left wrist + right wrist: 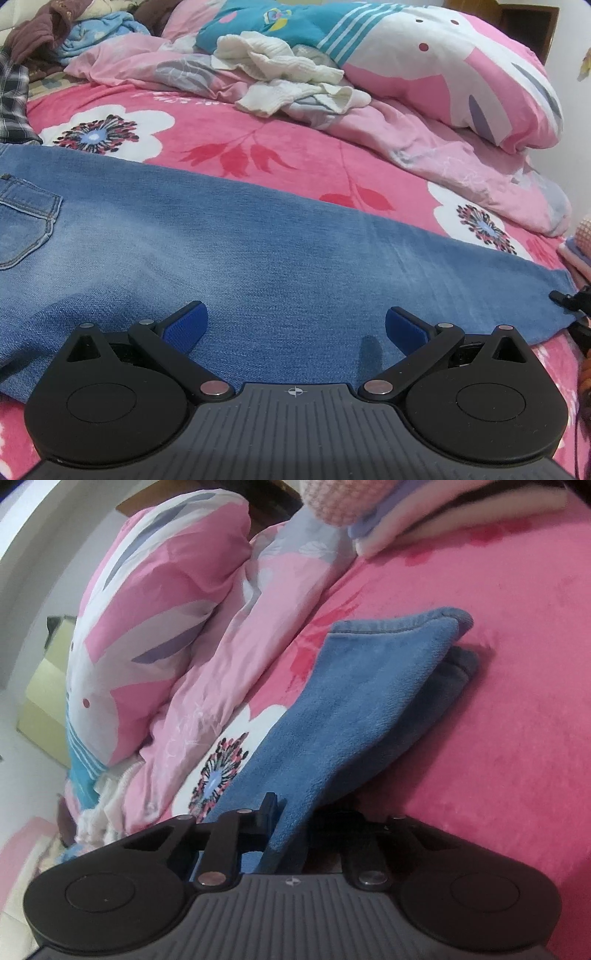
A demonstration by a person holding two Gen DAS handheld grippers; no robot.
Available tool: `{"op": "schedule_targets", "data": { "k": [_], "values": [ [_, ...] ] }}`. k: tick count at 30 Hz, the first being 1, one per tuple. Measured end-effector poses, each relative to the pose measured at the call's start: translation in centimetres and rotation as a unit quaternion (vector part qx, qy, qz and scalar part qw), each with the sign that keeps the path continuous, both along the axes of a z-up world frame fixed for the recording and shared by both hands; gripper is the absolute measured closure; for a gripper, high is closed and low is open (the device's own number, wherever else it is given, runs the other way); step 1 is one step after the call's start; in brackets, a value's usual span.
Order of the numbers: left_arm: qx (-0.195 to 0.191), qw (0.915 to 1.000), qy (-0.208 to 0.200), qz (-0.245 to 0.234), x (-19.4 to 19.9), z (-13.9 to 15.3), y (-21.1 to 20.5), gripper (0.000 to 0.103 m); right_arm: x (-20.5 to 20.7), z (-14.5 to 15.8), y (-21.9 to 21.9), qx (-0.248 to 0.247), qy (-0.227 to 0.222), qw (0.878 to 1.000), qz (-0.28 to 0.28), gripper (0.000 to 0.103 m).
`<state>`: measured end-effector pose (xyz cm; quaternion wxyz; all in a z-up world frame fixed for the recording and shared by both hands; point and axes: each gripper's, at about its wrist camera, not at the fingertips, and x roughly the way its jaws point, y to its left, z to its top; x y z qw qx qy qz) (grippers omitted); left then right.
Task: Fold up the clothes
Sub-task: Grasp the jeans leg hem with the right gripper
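Faded blue denim jeans (258, 251) spread flat across the near half of a bed, back pocket at the left, leg hems out at the right. Underneath, a bright pink fleece bedspread with white flowers (229, 133). Farther back, a rumpled pink floral duvet (424, 140), a plump pink-and-white pillow (461, 70), a crumpled cream knit garment (288, 74) lying on the duvet, and a heap of brown and light-blue clothes (74, 33) at the far left. Pale wall at the far right.

Left hand-held gripper (295, 325) released, blue pads spread wide above the denim, nothing between them.

Seen only from the right wrist: right hand-held gripper (286, 823) clenched on the jeans' leg, cloth lifted off the bedspread, doubled hem (424, 627) beyond, folded pastel fabrics (443, 513) at the far edge.
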<state>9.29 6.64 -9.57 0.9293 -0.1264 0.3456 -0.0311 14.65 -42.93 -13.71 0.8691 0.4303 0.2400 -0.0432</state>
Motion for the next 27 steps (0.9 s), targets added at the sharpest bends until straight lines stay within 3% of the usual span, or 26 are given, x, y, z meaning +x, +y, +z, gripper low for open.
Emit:
{"op": "schedule_targets", "data": {
  "k": [10, 27],
  "values": [
    [0.001, 1.0, 0.001, 0.002, 0.03, -0.04, -0.08, 0.0, 0.16, 0.13, 0.46, -0.028, 0.01, 1.0, 0.004, 0.088],
    [0.007, 1.0, 0.001, 0.002, 0.0, -0.05, -0.24, 0.0, 0.09, 0.17, 0.64, -0.032, 0.009, 0.999, 0.003, 0.088]
  ]
}}
